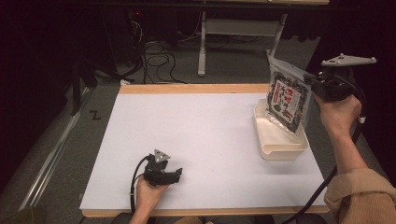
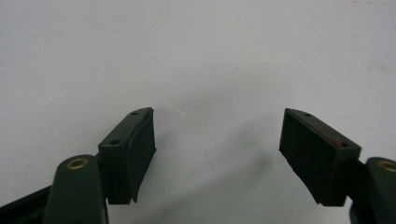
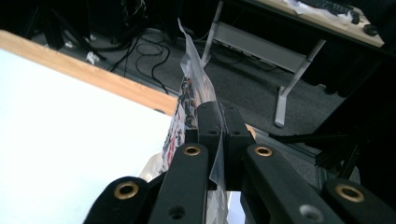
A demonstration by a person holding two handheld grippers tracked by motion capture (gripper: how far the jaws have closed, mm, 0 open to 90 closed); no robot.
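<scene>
A clear packet with dark contents and a white and red label hangs tilted over a cream tray at the table's right side. My right gripper is shut on the packet's right edge; in the right gripper view the two jaws pinch the clear film of the packet, seen edge on. My left gripper rests low at the table's front, held in a hand. The left gripper is open, nothing but white tabletop between its pads.
The white table top has a wooden rim at the back and front. Behind it on the grey floor lie black cables and a grey table leg. The tray's bottom is hidden partly by the packet.
</scene>
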